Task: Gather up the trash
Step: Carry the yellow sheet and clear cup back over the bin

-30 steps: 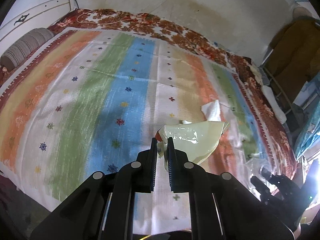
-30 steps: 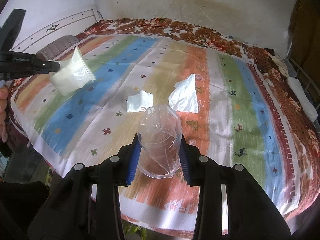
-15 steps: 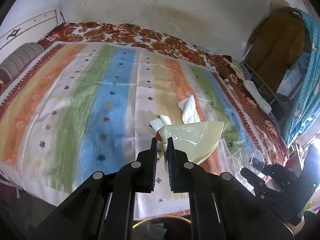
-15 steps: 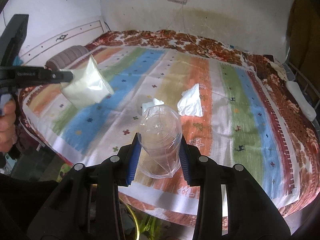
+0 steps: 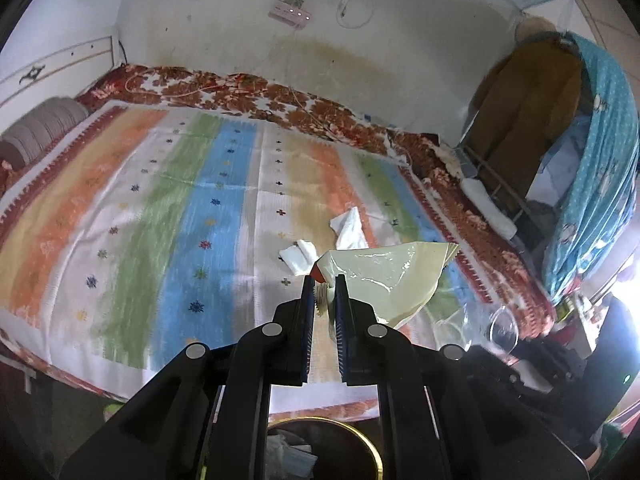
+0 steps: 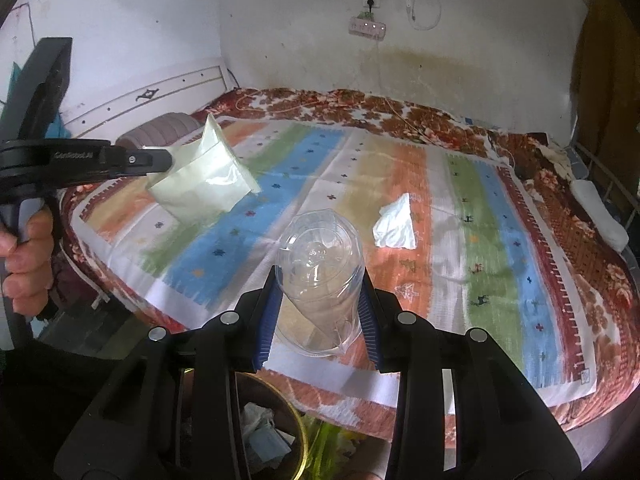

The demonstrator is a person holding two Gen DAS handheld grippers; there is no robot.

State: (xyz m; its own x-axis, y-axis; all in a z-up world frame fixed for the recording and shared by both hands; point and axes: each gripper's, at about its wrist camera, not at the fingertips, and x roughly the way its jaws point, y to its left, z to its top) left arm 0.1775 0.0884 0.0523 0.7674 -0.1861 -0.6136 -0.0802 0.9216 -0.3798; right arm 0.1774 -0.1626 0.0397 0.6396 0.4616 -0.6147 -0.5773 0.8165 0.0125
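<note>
My left gripper (image 5: pixel 325 292) is shut on the corner of a pale yellow plastic packet (image 5: pixel 384 276), which hangs above the striped bedspread (image 5: pixel 180 220). The same packet (image 6: pixel 204 184) shows at the left in the right wrist view, held by the left gripper (image 6: pixel 170 160). My right gripper (image 6: pixel 319 280) is shut on a clear plastic cup (image 6: pixel 320 256), gripped by its sides. Two crumpled white tissues (image 5: pixel 350 228) (image 5: pixel 298 254) lie on the bed. One tissue (image 6: pixel 396 224) is visible past the cup. A gold-rimmed bin (image 5: pixel 372 452) (image 6: pixel 296 432) with trash inside sits below both grippers at the bed's near edge.
A grey bolster pillow (image 5: pixel 40 132) lies at the bed's left end. Clothes and a blue cloth (image 5: pixel 592 152) hang on a rack at the right. A power strip (image 6: pixel 368 26) is fixed on the stained wall behind. A person's hand (image 6: pixel 28 256) grips the left tool.
Both grippers have drawn back and up from the bed with the packet and cup still held. The bin has come into view below them.
</note>
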